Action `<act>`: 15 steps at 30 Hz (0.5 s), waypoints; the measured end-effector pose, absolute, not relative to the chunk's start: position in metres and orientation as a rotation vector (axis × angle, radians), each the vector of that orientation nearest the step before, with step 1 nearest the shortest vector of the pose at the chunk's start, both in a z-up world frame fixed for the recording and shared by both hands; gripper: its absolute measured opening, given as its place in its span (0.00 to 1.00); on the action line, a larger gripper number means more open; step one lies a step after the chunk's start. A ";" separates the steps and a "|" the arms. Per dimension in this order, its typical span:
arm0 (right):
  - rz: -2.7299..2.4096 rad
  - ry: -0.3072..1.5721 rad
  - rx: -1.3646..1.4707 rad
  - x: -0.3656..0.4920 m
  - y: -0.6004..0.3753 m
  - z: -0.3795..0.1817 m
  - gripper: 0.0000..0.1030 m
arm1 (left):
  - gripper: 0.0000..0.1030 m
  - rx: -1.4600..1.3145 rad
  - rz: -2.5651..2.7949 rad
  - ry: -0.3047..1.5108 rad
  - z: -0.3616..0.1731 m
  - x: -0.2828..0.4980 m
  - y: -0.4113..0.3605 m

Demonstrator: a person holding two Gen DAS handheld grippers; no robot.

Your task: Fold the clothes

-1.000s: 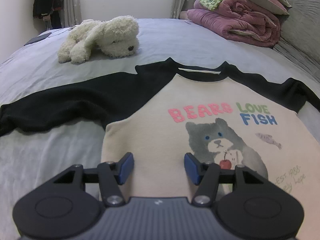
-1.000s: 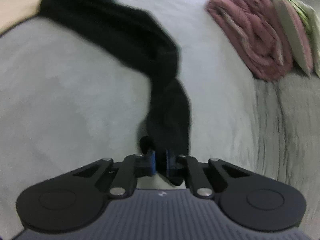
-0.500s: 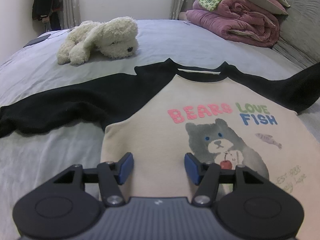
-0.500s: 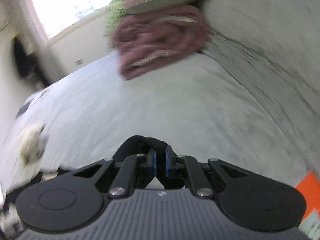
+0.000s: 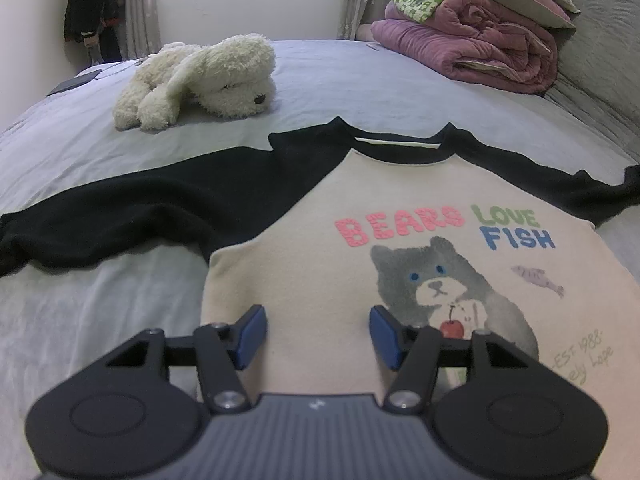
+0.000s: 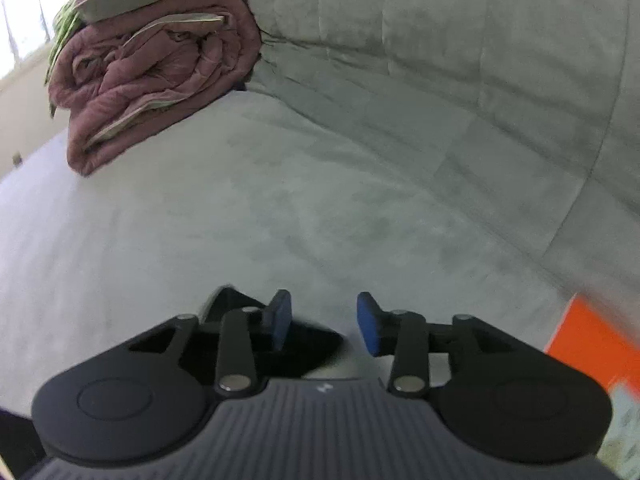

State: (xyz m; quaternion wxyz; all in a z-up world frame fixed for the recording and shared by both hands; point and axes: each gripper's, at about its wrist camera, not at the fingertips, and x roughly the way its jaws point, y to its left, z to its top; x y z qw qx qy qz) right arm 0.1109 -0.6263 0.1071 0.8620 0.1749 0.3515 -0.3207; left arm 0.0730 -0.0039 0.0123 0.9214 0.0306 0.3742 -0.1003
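Hovering over the cream front of the sweatshirt [image 5: 332,240], your left gripper [image 5: 318,332] has its blue pads spread apart with nothing pinched between them. That sweatshirt lies face up on the grey bed [image 5: 100,152], its black left sleeve [image 5: 132,208] stretched out flat, near the plush dog [image 5: 208,76]. Your right gripper [image 6: 322,324] is opening, pads clear of the black sleeve cloth [image 6: 308,348] lying just beneath them, with the folded pink quilt [image 6: 160,68] beyond.
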 end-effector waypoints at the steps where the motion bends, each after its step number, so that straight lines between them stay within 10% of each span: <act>1: -0.663 0.751 0.340 0.109 -0.629 0.107 0.41 | 0.58 0.063 -0.206 0.768 0.012 0.073 -0.004; 10: -0.516 0.902 0.423 0.107 -0.634 0.066 0.53 | 0.60 0.082 -0.207 0.758 0.010 0.072 -0.006; 15: -0.604 0.850 0.538 0.125 -0.633 0.042 0.41 | 0.60 0.085 -0.212 0.756 0.010 0.073 -0.005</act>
